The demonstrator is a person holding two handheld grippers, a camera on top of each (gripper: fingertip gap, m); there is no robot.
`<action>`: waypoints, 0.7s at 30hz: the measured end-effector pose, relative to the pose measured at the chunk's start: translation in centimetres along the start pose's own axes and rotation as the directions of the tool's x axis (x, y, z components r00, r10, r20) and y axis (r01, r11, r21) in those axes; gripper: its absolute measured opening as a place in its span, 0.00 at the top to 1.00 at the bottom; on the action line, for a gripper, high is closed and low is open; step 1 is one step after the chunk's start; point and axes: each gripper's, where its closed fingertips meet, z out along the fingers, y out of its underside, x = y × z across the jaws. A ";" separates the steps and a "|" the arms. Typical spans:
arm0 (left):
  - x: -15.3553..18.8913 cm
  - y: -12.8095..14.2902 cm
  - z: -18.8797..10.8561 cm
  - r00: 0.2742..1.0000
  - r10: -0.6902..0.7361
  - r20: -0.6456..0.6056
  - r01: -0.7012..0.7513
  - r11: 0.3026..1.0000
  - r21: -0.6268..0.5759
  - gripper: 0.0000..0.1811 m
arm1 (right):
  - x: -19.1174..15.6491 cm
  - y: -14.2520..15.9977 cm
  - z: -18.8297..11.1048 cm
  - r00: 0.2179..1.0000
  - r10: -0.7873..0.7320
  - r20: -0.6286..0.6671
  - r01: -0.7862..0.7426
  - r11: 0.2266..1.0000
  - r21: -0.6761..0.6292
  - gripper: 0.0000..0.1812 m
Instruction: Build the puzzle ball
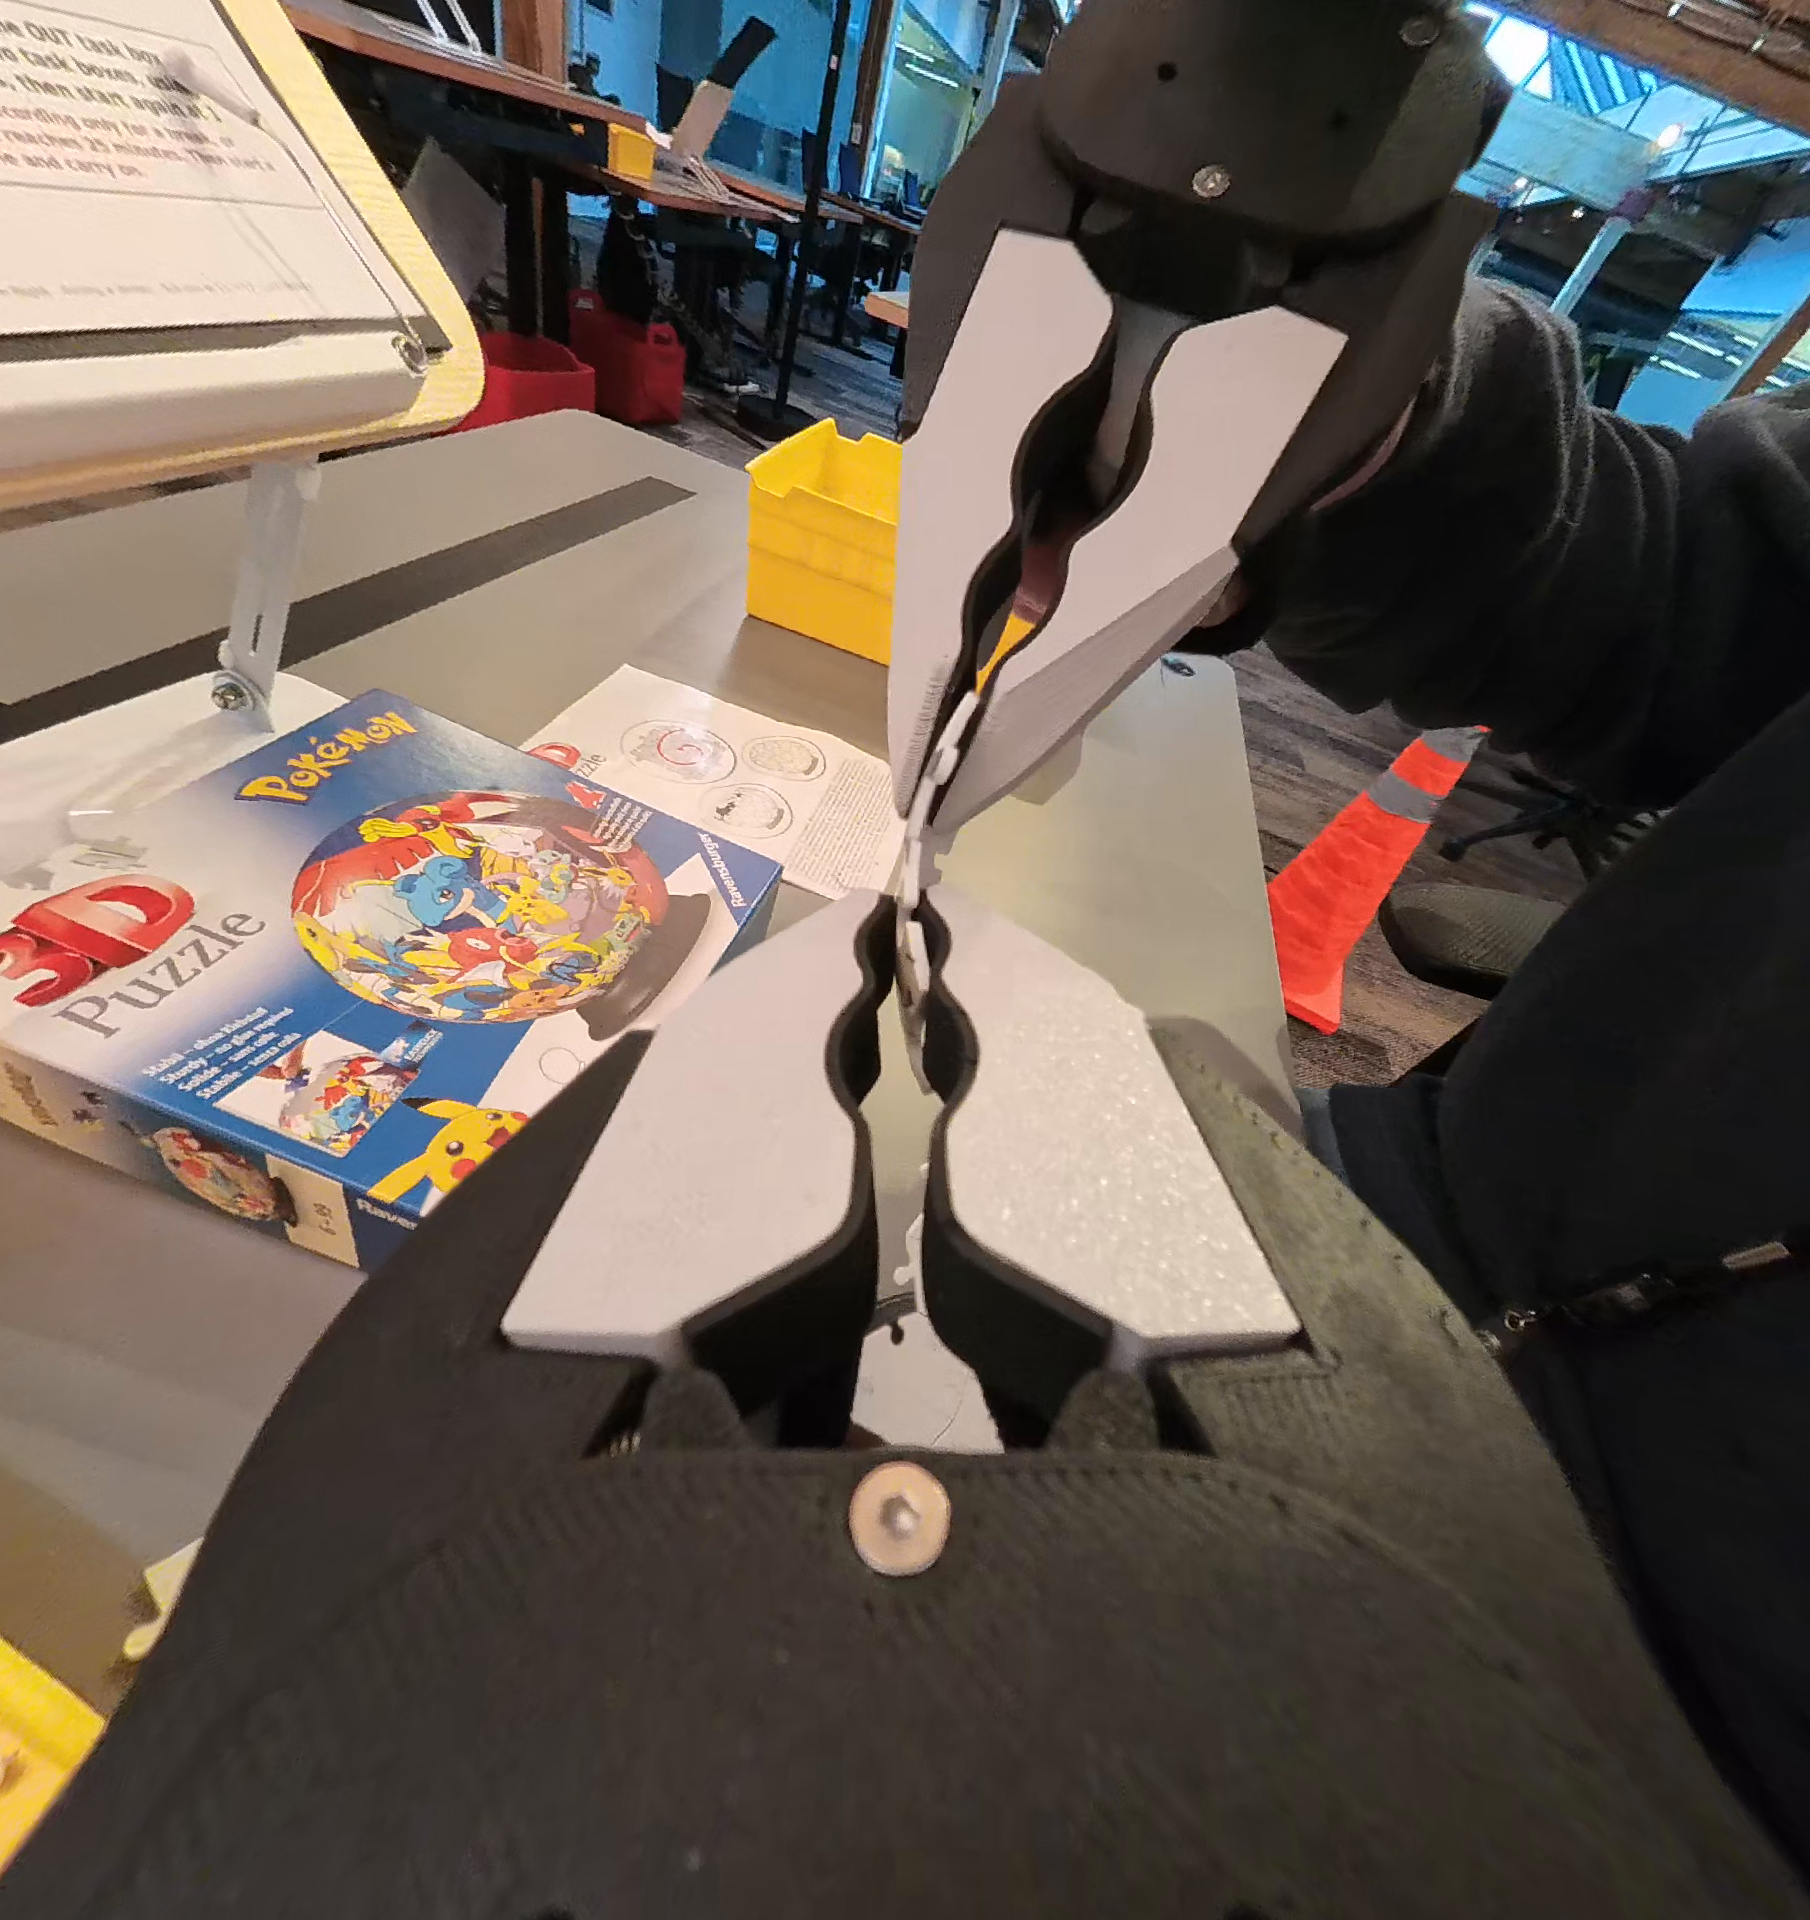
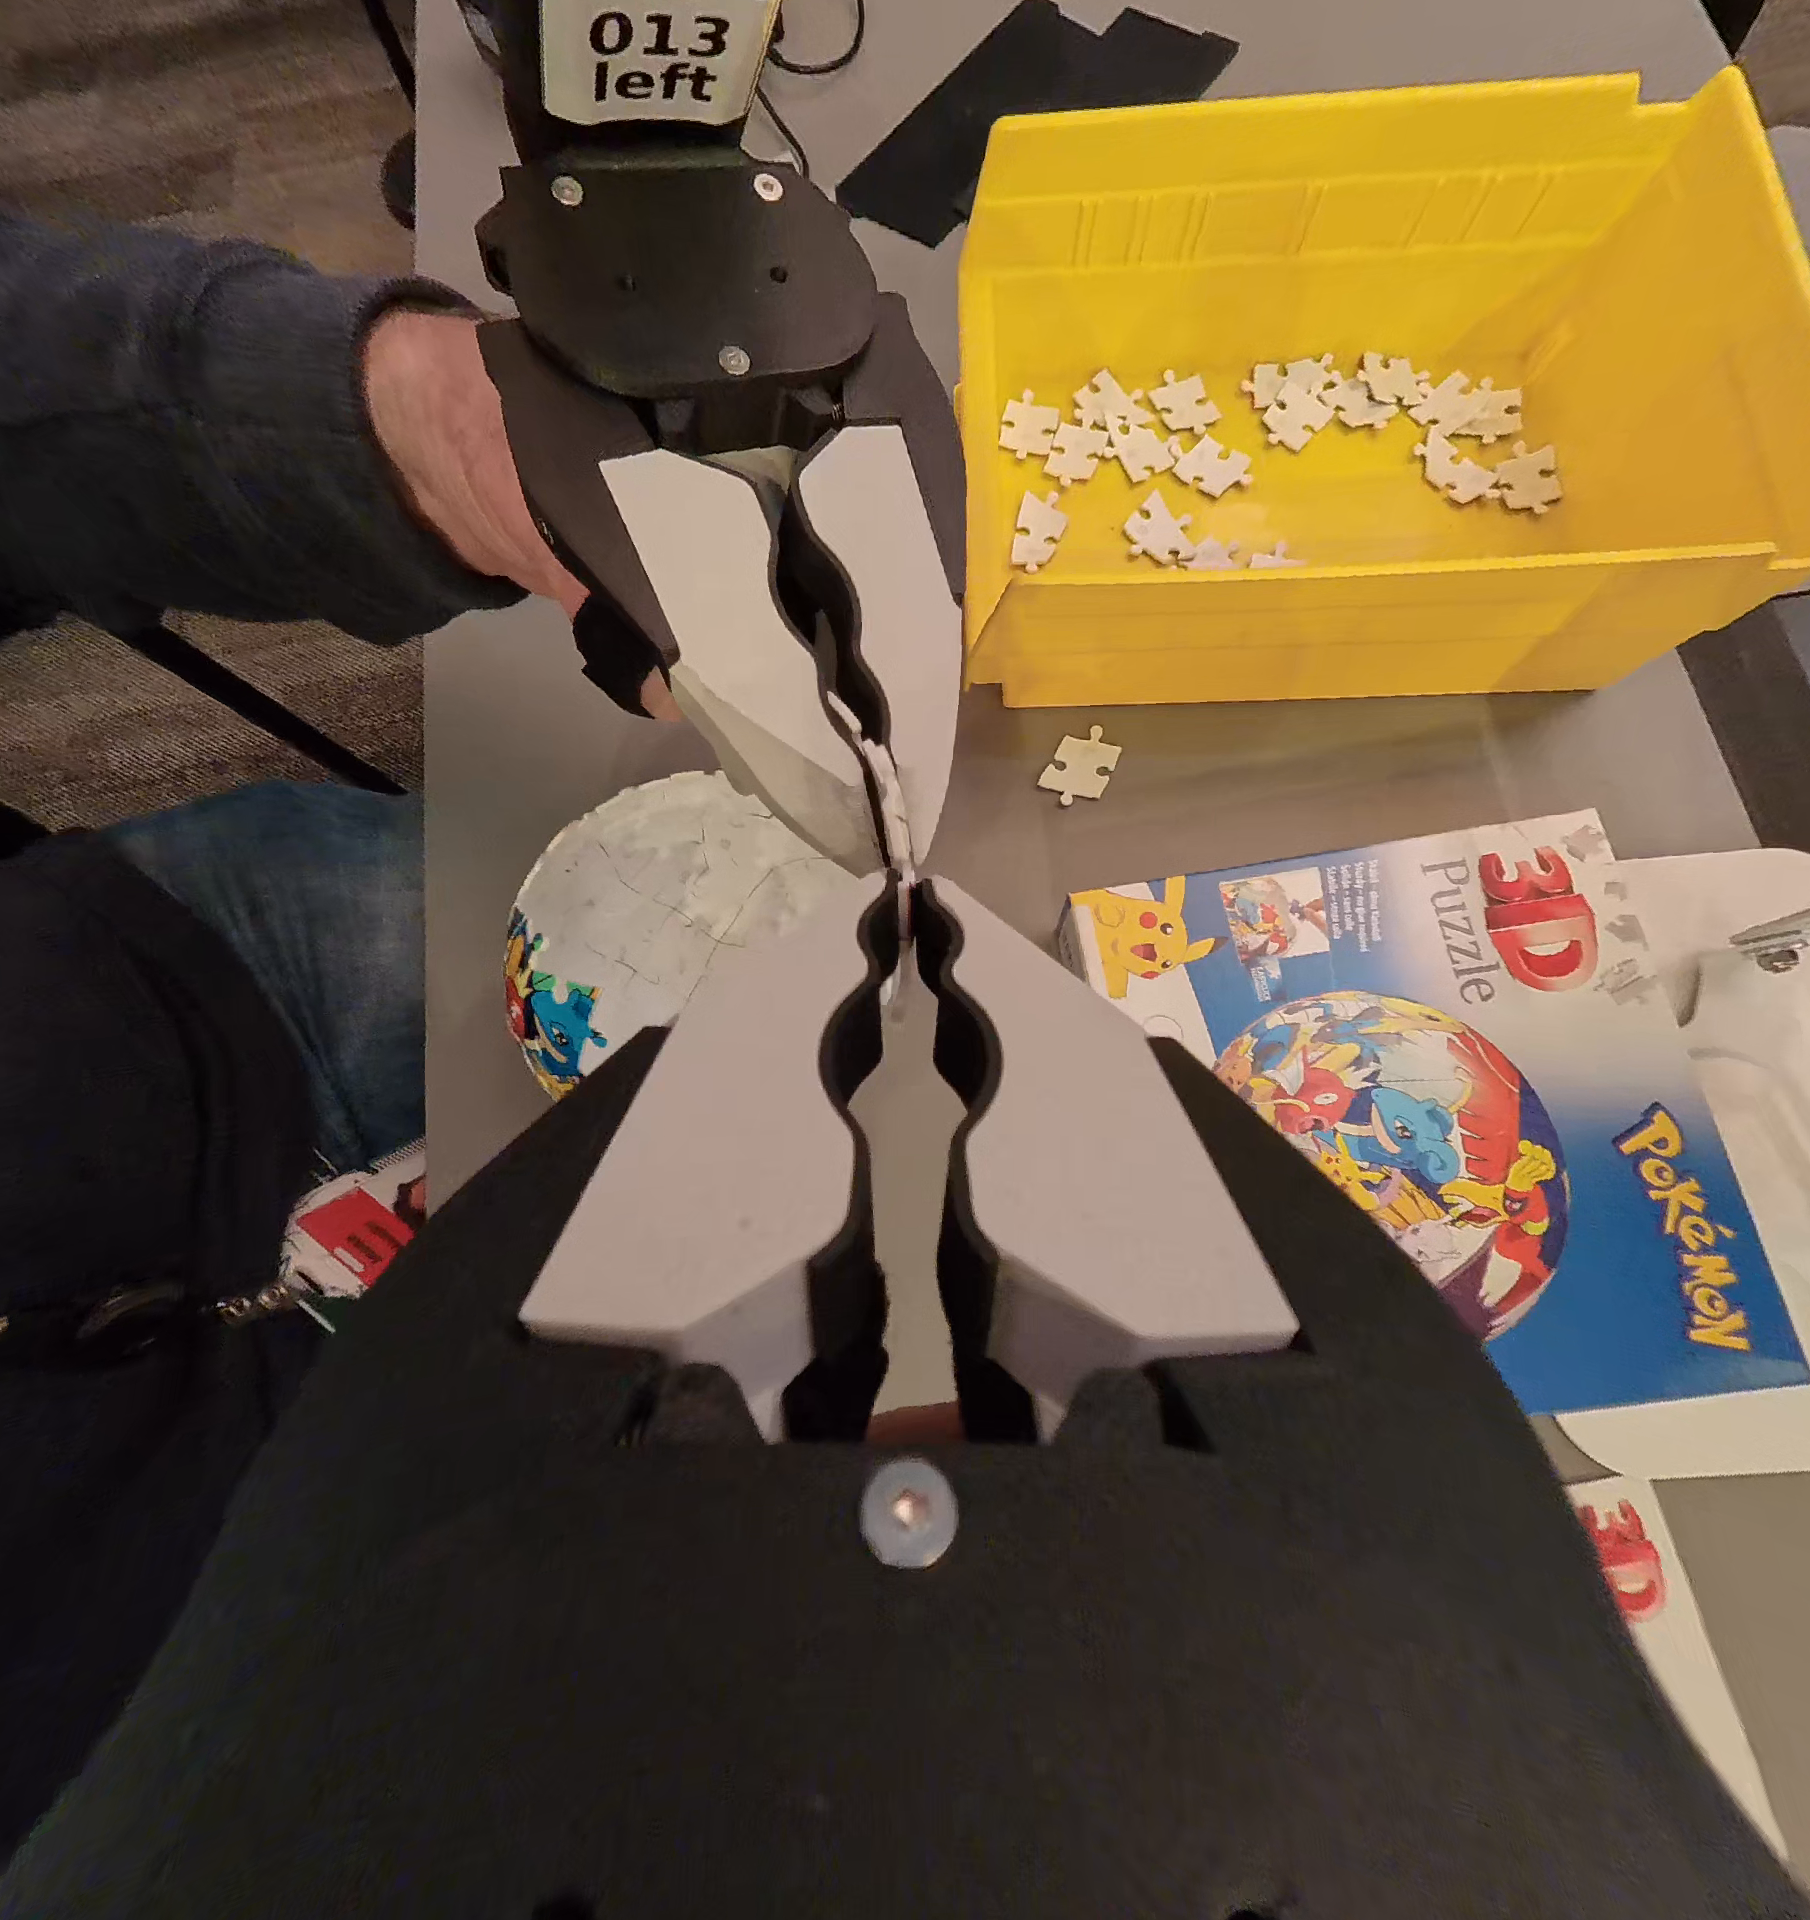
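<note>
In the left wrist view my left gripper (image 1: 906, 914) is shut on a white puzzle piece (image 1: 916, 997), held edge-on above the table. My right gripper (image 1: 927, 805) comes down from above, shut on a second white piece (image 1: 945, 743). The two pieces meet edge to edge at the fingertips. In the right wrist view my right gripper (image 2: 906, 894) grips its piece (image 2: 899, 987), and the left gripper (image 2: 896, 852) opposite holds its piece (image 2: 880, 774). A partly built puzzle ball (image 2: 652, 904), an open half shell, lies on the table under the left gripper. It is hidden in the left wrist view.
A yellow bin (image 2: 1348, 634) with several loose white pieces (image 2: 1192, 457) stands beside the grippers; it also shows in the left wrist view (image 1: 828, 540). One stray piece (image 2: 1080, 767) lies on the table. The puzzle box (image 2: 1452, 1091) and an instruction sheet (image 1: 735, 769) lie nearby. A document stand (image 1: 153, 260) is at the left. My two grippers' fingertips are within a few centimetres of each other.
</note>
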 end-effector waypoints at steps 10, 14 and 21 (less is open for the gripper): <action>0.6 -0.7 -0.1 0.995 -0.044 -0.093 0.045 0.999 0.004 0.99 | -0.5 -0.6 -0.7 0.997 -0.079 -0.002 0.079 0.996 0.043 1.00; 0.7 -0.6 0.0 0.994 -0.049 -0.102 0.049 0.999 -0.003 0.99 | -0.4 -0.4 -0.7 0.999 -0.049 0.005 0.049 0.998 0.044 1.00; 0.5 -0.3 -0.1 0.995 -0.055 -0.088 0.052 0.998 -0.040 0.86 | 0.2 0.6 -0.3 0.999 0.026 0.026 -0.026 1.000 0.002 1.00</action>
